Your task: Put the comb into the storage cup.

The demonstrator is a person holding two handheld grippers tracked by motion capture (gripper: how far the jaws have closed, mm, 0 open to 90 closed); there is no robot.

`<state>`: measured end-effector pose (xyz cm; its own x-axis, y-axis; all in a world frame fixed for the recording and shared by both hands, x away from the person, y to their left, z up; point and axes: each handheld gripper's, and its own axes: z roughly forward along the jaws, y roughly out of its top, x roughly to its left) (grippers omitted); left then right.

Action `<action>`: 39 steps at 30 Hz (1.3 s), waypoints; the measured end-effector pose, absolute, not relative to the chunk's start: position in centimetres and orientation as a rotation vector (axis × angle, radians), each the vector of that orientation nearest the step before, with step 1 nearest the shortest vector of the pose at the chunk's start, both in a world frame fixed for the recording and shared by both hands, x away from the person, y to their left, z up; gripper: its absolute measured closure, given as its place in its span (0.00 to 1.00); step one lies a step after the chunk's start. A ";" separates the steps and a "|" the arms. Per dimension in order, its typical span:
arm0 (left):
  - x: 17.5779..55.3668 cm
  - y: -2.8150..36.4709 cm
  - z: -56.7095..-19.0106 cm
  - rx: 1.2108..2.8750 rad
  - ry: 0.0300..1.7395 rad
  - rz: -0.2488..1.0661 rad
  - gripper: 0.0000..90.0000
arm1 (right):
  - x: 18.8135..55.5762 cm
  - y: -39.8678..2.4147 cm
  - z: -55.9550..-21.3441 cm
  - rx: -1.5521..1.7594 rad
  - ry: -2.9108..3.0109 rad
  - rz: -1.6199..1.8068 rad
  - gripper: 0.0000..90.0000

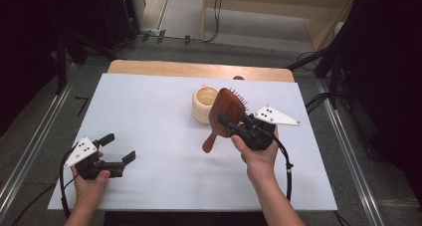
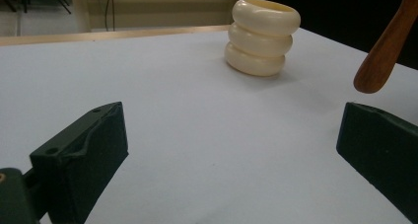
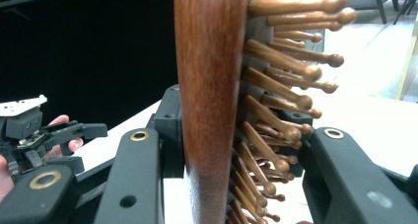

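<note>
i see the white table (image 1: 149,116) bare between my left gripper (image 1: 115,149) jaws, which stand wide apart. my right gripper (image 1: 238,127) is clamped across the wooden hairbrush (image 1: 224,114), lifted beside the cream ringed holder (image 1: 204,104); i judge pickup done, placing left.

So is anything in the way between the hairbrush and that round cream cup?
Nothing visible. The right gripper holds the hairbrush up right beside the cream cup, with no object between them.

hairbrush (image 1: 226,115): 1 | ribbed cream cup (image 1: 203,103): 1 | table (image 1: 149,116): 1
</note>
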<state>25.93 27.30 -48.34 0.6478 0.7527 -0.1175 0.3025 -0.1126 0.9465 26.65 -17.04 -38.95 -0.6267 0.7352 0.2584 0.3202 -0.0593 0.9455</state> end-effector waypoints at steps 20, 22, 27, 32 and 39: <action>25.6 30.3 -48.2 1.669 0.921 0.534 0.00 | 27.9 -17.2 -38.0 1.135 1.866 1.728 0.62; 25.5 30.6 -48.2 1.669 0.926 0.540 0.00 | 28.2 -17.3 -37.9 1.137 1.866 1.723 0.62; 25.5 30.7 -48.3 1.670 0.929 0.545 0.00 | 28.6 -17.4 -37.8 1.136 1.862 1.715 0.62; 25.5 30.6 -48.5 1.673 0.925 0.547 0.00 | 29.2 -17.4 -37.6 1.136 1.858 1.717 0.62; 25.4 30.2 -48.7 1.691 0.917 0.553 0.00 | 29.9 -17.3 -37.4 1.138 1.857 1.712 0.62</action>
